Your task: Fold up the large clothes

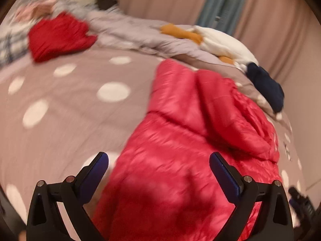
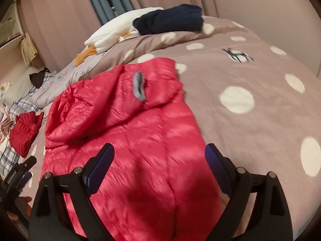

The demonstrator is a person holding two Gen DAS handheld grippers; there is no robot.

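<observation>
Left tongs: I see the left gripper (image 1: 159,161) spread wide, blue pads (image 1: 226,177) clear of any cloth, nothing pinched.
Right tongs: the right gripper (image 2: 159,153) also spread wide, nothing between its fingers but open air above the fabric.
Jacket vs tongs: red puffer jacket (image 1: 180,140) lies flat on the bed below and ahead of both tongs. In the left view it fills the gap and runs off to the right; in the right view (image 2: 130,140) it fills the gap and runs off to the left.
Hood: folded over the jacket's far end, grey loop (image 2: 139,86) facing up.
Bed cover: mauve with pale dots (image 2: 250,80), bare on either side of the jacket.
Beyond: darker red garment (image 1: 58,37) well apart from the jacket; navy bundle (image 2: 170,19) and white cloth (image 2: 112,30) at the far edge.
Picture quality: both views smeared by motion.
</observation>
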